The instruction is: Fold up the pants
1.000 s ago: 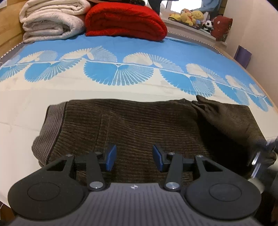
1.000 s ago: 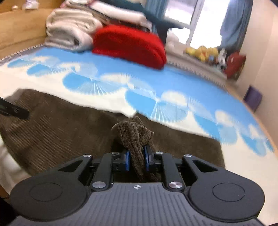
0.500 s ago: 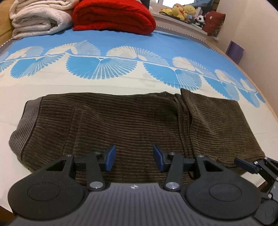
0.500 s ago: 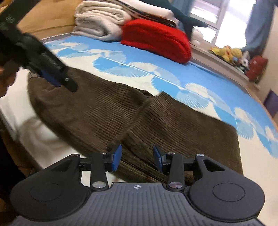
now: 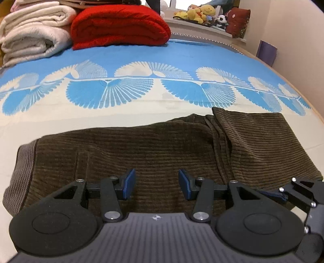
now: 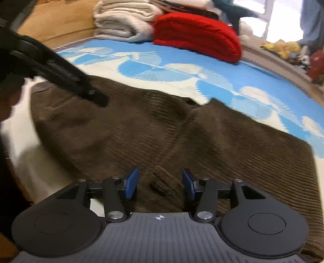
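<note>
Dark brown corduroy pants lie across the near edge of the bed, grey waistband at the left, a folded-over leg layer on the right. My left gripper is open and empty, low over the pants' near edge. My right gripper is open and empty over the pants near the fold. The right gripper also shows at the lower right of the left wrist view. The left gripper appears at the upper left of the right wrist view.
The bed has a blue and cream fan-patterned cover. Folded white blankets and a red blanket are stacked at the far side. Plush toys line a ledge. A wall stands at the right.
My right gripper let go of the pant leg it held, and the leg now lies folded over the pants. Both grippers have drawn in low near the pants' front edge.
</note>
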A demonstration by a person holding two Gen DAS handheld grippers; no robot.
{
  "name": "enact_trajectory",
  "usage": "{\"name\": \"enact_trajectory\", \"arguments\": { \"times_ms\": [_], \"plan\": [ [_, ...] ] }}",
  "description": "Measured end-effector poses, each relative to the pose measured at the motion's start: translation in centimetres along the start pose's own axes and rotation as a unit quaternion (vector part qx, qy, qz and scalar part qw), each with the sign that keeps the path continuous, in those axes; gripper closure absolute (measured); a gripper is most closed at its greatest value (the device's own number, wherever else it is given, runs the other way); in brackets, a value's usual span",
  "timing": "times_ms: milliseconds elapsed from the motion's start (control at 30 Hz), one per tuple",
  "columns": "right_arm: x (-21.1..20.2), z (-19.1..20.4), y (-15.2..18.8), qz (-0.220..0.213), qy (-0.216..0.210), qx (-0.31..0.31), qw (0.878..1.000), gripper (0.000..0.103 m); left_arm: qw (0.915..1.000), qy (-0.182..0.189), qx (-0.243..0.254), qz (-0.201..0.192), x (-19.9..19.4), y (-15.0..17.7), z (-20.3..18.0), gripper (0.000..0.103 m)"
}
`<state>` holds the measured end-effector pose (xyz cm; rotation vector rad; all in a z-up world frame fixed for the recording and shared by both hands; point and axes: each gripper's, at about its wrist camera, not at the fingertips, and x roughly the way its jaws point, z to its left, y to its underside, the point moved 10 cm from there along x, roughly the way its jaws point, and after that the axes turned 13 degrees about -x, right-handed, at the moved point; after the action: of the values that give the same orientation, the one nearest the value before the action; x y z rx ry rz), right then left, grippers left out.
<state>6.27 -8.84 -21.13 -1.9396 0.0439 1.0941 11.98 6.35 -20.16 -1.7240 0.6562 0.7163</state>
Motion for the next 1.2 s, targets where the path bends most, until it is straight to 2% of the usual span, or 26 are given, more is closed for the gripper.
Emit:
{"name": "enact_trajectory", "arguments": {
  "times_ms": [67, 100, 167, 200, 267, 367, 467, 533, 567, 600, 633, 667, 733, 800, 833, 933, 967, 1067, 1100, 1133, 1167, 1200],
  "plan": [
    [0.0, 1.0, 0.4, 0.010, -0.004, -0.028, 1.000, 0.048, 1.0000, -0.002, -0.008, -0.003, -0.2, -0.1, 0.3, 0.051],
    [-0.1, 1.4, 0.6, 0.012, 0.006, -0.046, 0.999, 0.051, 0.9999, -0.003, -0.012, -0.005, -0.4, 0.0, 0.4, 0.051],
    [-0.4, 1.4, 0.6, 0.012, 0.012, -0.054, 0.998, 0.066, 0.9998, -0.001, -0.015, -0.009, -0.9, 0.1, 0.5, 0.051],
    [-0.8, 1.1, 0.2, 0.008, 0.012, -0.045, 0.999, 0.070, 0.9998, 0.000, -0.015, -0.013, -1.3, 0.2, 0.5, 0.051],
    [-2.6, -0.5, -1.7, -0.015, 0.042, -0.033, 0.998, 0.084, 0.9996, 0.004, -0.018, -0.023, -2.3, 0.2, 0.5, 0.051],
    [-6.8, -3.3, -5.2, -0.066, 0.089, 0.015, 0.994, 0.084, 0.9991, 0.014, -0.029, -0.029, -3.6, 0.4, 0.8, 0.051],
    [-9.2, -2.4, -6.1, -0.093, 0.093, 0.029, 0.991, 0.084, 0.9992, 0.017, -0.022, -0.028, -4.2, 0.7, 0.8, 0.051],
    [-7.7, 0.6, -4.0, -0.072, 0.064, -0.001, 0.995, 0.084, 0.9994, 0.015, -0.016, -0.026, -4.3, 0.8, 0.8, 0.051],
    [-6.2, 2.0, -2.2, -0.042, 0.047, -0.021, 0.998, 0.083, 0.9995, 0.013, -0.014, -0.023, -4.2, 0.9, 0.8, 0.051],
    [-4.0, 3.3, 0.3, 0.011, 0.030, -0.042, 0.999, 0.083, 0.9996, 0.012, -0.015, -0.021, -4.2, 1.0, 0.8, 0.051],
    [-2.9, 3.6, 2.1, 0.042, 0.029, -0.051, 0.997, 0.081, 0.9997, 0.011, -0.017, -0.017, -4.1, 1.1, 0.8, 0.051],
    [-3.2, 3.4, 2.3, 0.029, 0.034, -0.049, 0.998, 0.081, 0.9997, 0.011, -0.019, -0.014, -4.1, 1.2, 0.9, 0.051],
    [-5.3, 1.9, 0.9, -0.002, 0.039, -0.006, 0.999, 0.081, 0.9995, 0.022, -0.016, -0.012, -4.2, 1.3, 0.2, 0.051],
    [-8.1, -0.6, -0.4, -0.053, 0.052, 0.046, 0.996, 0.070, 0.9991, 0.041, -0.006, -0.012, -4.4, 1.4, -0.9, 0.051],
    [-9.1, -1.9, -0.5, -0.067, 0.064, 0.068, 0.993, 0.061, 0.9983, 0.057, -0.005, -0.010, -4.5, 1.5, -1.8, 0.051],
    [-10.9, -6.9, 1.7, -0.062, 0.115, 0.145, 0.981, 0.059, 0.9951, 0.096, 0.022, 0.002, -4.3, 2.5, -5.0, 0.051],
    [-11.1, -8.5, 3.1, -0.047, 0.134, 0.174, 0.974, 0.059, 0.9934, 0.109, 0.035, 0.005, -4.2, 2.9, -6.2, 0.051],
    [-10.8, -13.3, 9.4, 0.036, 0.184, 0.275, 0.943, 0.060, 0.9877, 0.138, 0.072, 0.013, -3.8, 4.3, -9.6, 0.052],
    [-10.5, -14.1, 11.8, 0.077, 0.193, 0.299, 0.931, 0.061, 0.9866, 0.142, 0.077, 0.018, -3.5, 4.7, -10.2, 0.054],
    [-10.1, -14.4, 13.7, 0.103, 0.180, 0.321, 0.924, 0.069, 0.9854, 0.144, 0.085, 0.033, -2.8, 5.4, -10.8, 0.056],
    [-10.0, -14.6, 14.4, 0.099, 0.168, 0.340, 0.920, 0.071, 0.9839, 0.137, 0.099, 0.058, -1.8, 6.4, -11.1, 0.061],
    [-10.5, -15.0, 14.4, 0.082, 0.163, 0.356, 0.916, 0.071, 0.9808, 0.119, 0.120, 0.097, -0.5, 7.8, -11.1, 0.075]
  ]
}}
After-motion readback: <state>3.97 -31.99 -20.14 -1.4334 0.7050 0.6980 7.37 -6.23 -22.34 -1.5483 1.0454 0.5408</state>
